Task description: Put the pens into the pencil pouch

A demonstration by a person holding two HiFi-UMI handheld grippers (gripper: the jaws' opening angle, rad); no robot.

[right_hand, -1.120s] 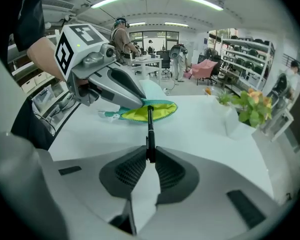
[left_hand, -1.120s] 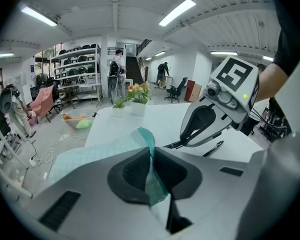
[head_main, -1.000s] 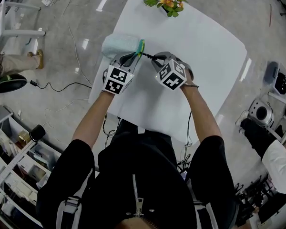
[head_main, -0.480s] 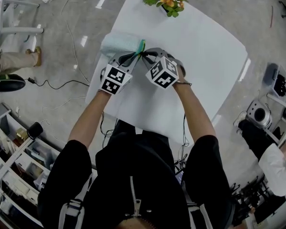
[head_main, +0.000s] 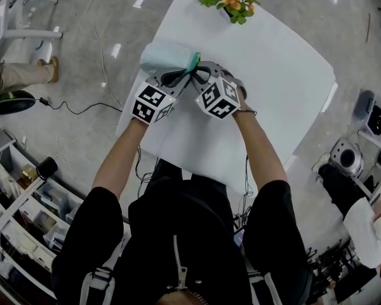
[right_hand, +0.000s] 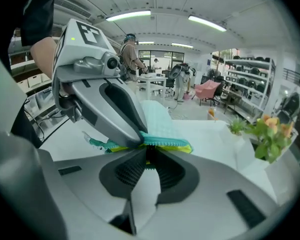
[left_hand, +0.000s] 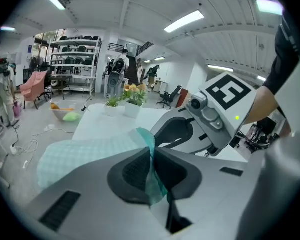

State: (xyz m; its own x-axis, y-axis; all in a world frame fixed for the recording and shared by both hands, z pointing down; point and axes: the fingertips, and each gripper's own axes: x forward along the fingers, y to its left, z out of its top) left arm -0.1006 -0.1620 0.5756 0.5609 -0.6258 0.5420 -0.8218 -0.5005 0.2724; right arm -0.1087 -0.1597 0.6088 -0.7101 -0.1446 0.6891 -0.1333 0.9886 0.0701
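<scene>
Pouch (head_main: 164,58) — no pens in sight; left gripper (left_hand: 153,171) pinches its edge, right gripper (right_hand: 148,160) clamps its zip end — probably only closing remains.

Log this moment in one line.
left gripper: shut on pouch edge | right gripper: shut on pouch mouth | pouch: at table left edge

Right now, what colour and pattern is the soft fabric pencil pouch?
Pencil pouch: pale mint, finely checked; clearest in the left gripper view.

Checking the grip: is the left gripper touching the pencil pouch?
Touching: the left gripper view shows the left gripper clamped on the pencil pouch teal edge.
</scene>
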